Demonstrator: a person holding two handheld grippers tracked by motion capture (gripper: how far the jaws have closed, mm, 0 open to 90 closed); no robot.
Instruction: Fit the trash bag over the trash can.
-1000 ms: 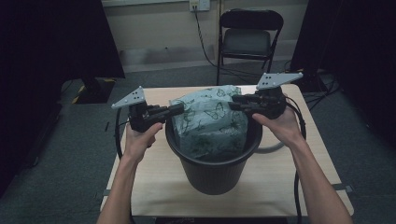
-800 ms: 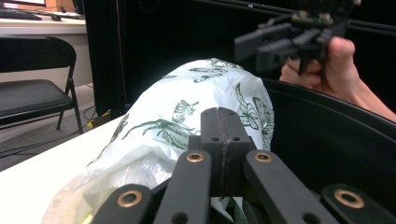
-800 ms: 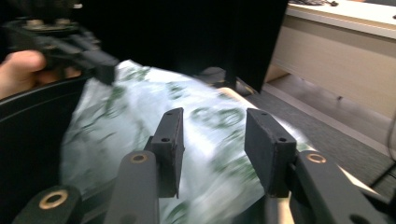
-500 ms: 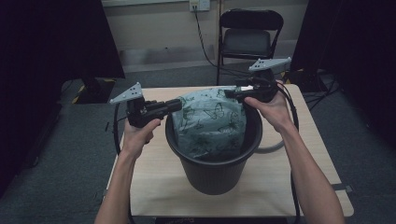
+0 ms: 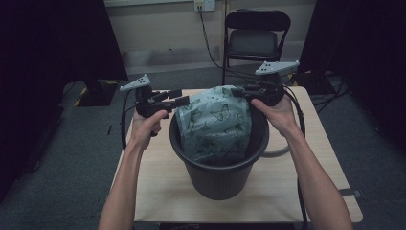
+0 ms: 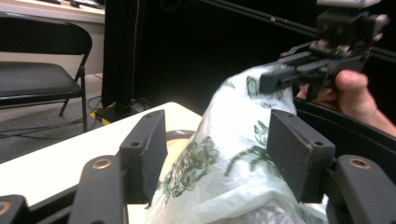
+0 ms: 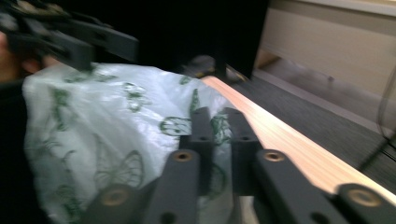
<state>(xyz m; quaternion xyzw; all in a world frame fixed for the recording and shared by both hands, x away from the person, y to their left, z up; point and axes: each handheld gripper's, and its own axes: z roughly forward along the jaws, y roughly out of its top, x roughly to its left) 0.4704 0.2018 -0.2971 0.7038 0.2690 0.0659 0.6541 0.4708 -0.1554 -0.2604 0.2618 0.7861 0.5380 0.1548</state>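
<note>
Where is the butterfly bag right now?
In the high view, the butterfly bag stands inside the black bin mid-table, its top above the rim, between the left hand-held gripper and the right hand-held gripper.

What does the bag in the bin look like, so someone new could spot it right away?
Start at the light wooden table in the middle of the room; a black round bin stands on it. The bag rises out of that bin, with the right gripper shut on its upper edge. It is the one pale, thin plastic thing there, printed with dark green butterflies.
</note>
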